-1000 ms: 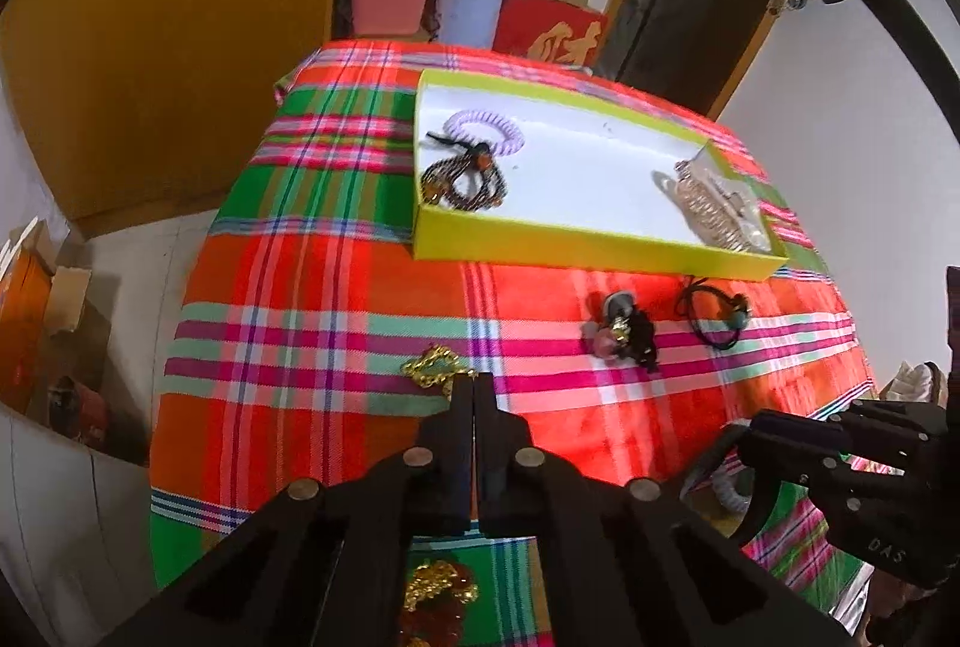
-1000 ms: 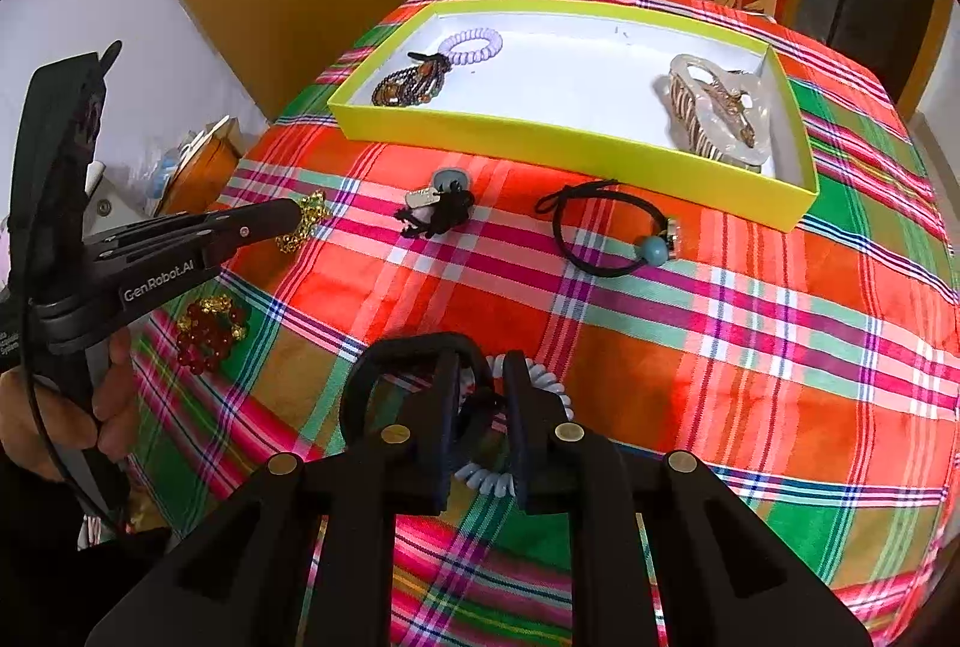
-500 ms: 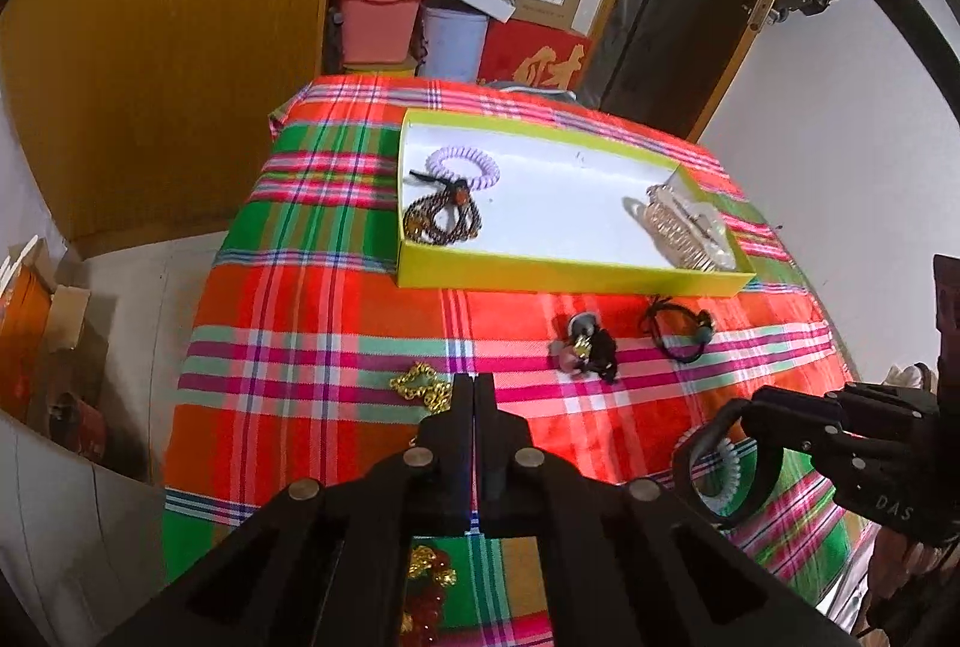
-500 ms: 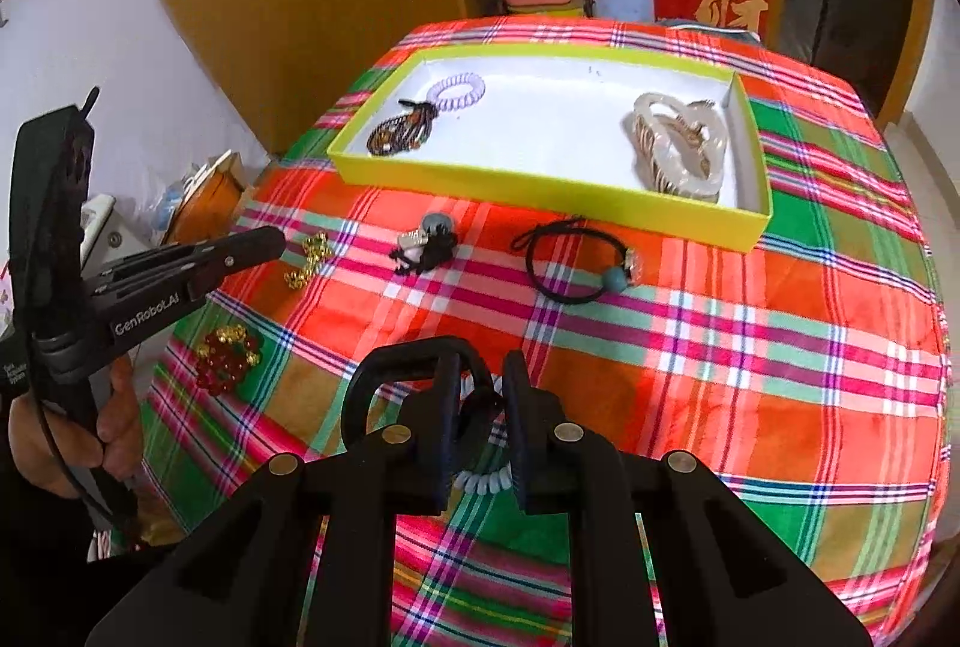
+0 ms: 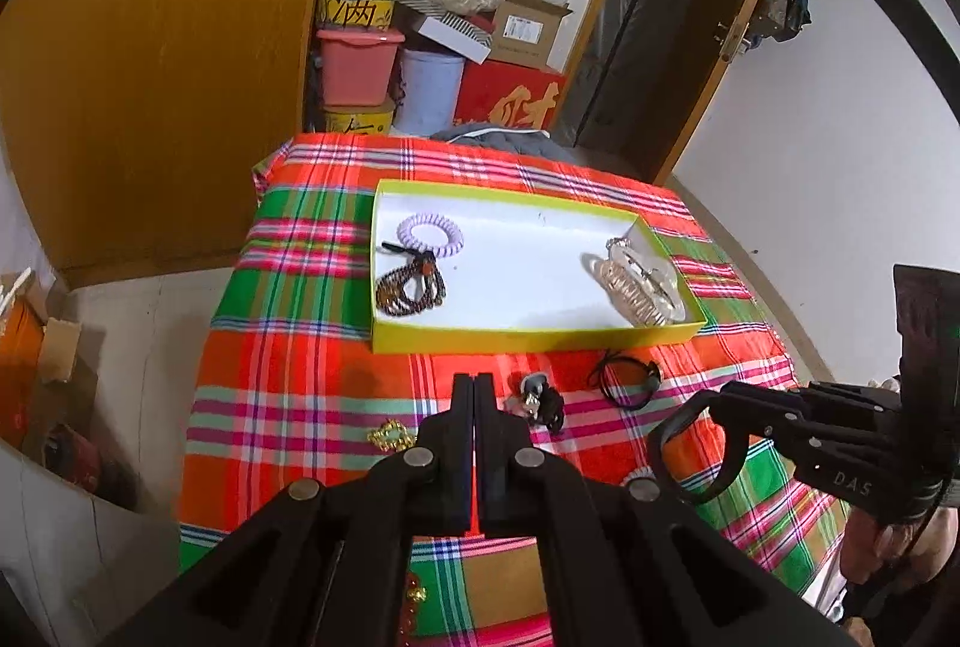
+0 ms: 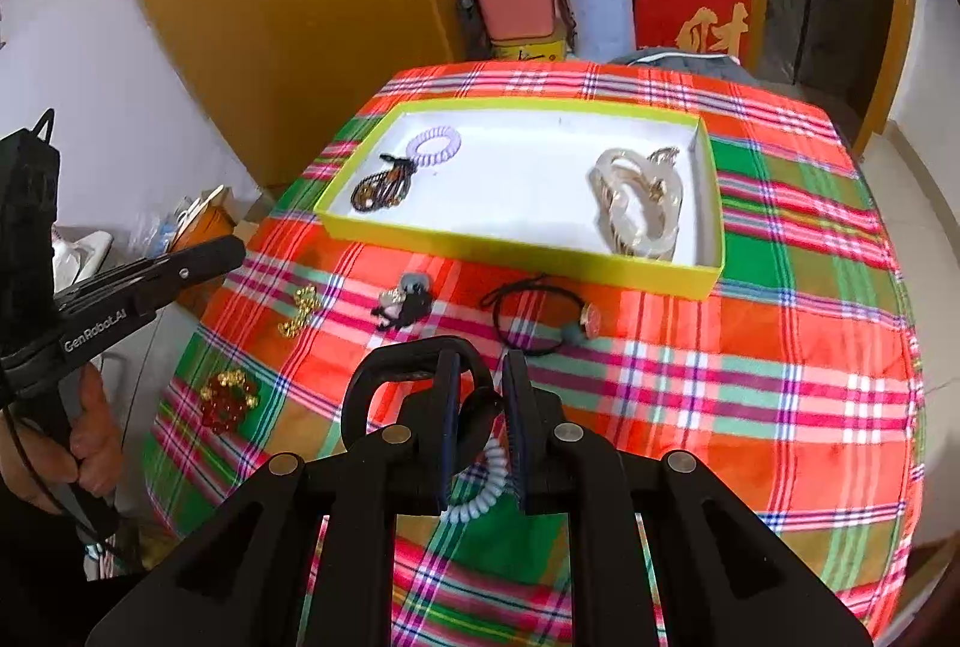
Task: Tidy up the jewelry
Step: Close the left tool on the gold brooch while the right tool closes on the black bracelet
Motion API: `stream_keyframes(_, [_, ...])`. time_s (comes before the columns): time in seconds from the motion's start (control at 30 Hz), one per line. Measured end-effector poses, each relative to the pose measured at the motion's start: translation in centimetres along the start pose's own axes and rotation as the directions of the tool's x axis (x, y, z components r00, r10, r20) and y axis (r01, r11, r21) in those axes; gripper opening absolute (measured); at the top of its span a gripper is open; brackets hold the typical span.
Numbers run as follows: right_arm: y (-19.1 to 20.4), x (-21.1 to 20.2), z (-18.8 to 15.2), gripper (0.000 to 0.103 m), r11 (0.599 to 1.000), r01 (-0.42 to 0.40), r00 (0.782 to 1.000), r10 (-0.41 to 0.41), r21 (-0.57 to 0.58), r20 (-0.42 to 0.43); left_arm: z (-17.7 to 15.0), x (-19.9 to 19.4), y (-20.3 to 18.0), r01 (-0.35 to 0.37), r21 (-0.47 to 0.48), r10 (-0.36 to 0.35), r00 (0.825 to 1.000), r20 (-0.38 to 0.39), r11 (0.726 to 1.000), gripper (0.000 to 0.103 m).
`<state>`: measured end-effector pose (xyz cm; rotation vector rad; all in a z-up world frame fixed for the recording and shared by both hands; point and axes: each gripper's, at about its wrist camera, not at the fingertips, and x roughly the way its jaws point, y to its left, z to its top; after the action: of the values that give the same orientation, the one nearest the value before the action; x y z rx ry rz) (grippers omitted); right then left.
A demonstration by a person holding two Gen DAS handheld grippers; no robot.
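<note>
**Two grippers above the plaid table, one holding a coil tie**

Two grippers hover over our plaid cloth (image 6: 780,407). Our right gripper (image 6: 480,407) has its fingers drawn in on a pale coil tie (image 6: 480,497), with a black loop (image 6: 414,365) curving around the left finger; the tie hangs between the pads, above the cloth near its front edge. Our left gripper (image 5: 474,443) has its fingers pressed together with nothing between them.

The yellow tray (image 6: 510,251) sits farther back on the cloth. In it we see a lilac coil tie (image 6: 433,146) touching a beaded bracelet (image 6: 379,185) at the left end, and a clear hair claw (image 6: 639,203) at the right end.

In front of the tray lie a black tie with a bead (image 6: 540,317), a dark charm cluster (image 6: 402,302), a gold piece (image 6: 300,311), and a red and gold beaded ring (image 6: 228,401).
</note>
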<state>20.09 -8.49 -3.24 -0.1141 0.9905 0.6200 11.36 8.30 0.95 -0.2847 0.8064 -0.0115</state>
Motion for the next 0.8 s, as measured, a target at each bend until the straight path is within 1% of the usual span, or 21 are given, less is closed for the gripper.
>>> stream_keyframes(0.17, [-0.3,-0.4,0.7,0.014,1.0,0.005,1.0,-0.005,0.001,0.019,0.6,-0.4,0.9,-0.009,-0.02,0.009,1.0,0.017,1.0,0.0])
stream_keyframes(0.37, [-0.5,0.0,0.5,0.014,1.0,0.0,1.0,0.0,0.009,0.008,0.0,0.2,2.3,-0.02,-0.047,0.019,1.0,-0.011,0.999,0.0])
stream_keyframes(0.4, [-0.5,0.0,0.4,0.014,1.0,-0.001,1.0,0.001,0.011,0.005,-0.2,0.4,2.3,-0.021,-0.039,0.02,1.0,-0.019,0.999,0.0])
stream_keyframes(0.47, [-0.6,0.2,0.3,0.015,1.0,-0.003,1.0,0.003,0.012,-0.001,-0.7,1.6,2.4,0.007,-0.029,-0.009,0.997,-0.077,1.0,0.0])
stream_keyframes(0.53, [-0.6,0.3,0.2,0.015,1.0,-0.005,1.0,0.005,0.015,-0.005,-1.4,2.8,2.3,-0.017,-0.023,0.014,0.992,-0.124,1.0,0.008])
stream_keyframes(0.6, [-0.7,0.4,0.2,0.015,1.0,-0.007,1.0,0.008,0.018,-0.006,-2.2,3.9,2.3,-0.036,-0.017,0.033,0.988,-0.153,0.999,0.028])
stream_keyframes(0.63, [-0.7,0.4,0.2,0.014,1.0,-0.008,1.0,0.008,0.019,-0.006,-2.5,4.2,2.4,-0.041,-0.023,0.037,0.986,-0.16,0.999,0.031])
stream_keyframes(0.67, [-0.7,0.3,0.2,0.014,1.0,-0.008,1.0,0.008,0.018,-0.005,-2.8,4.7,2.4,-0.05,-0.023,0.046,0.984,-0.17,0.998,0.033])
stream_keyframes(0.8, [-0.8,0.3,0.1,0.015,1.0,-0.006,1.0,0.006,0.018,-0.007,-3.5,5.9,2.4,-0.073,-0.005,0.07,0.977,-0.203,0.997,0.033])
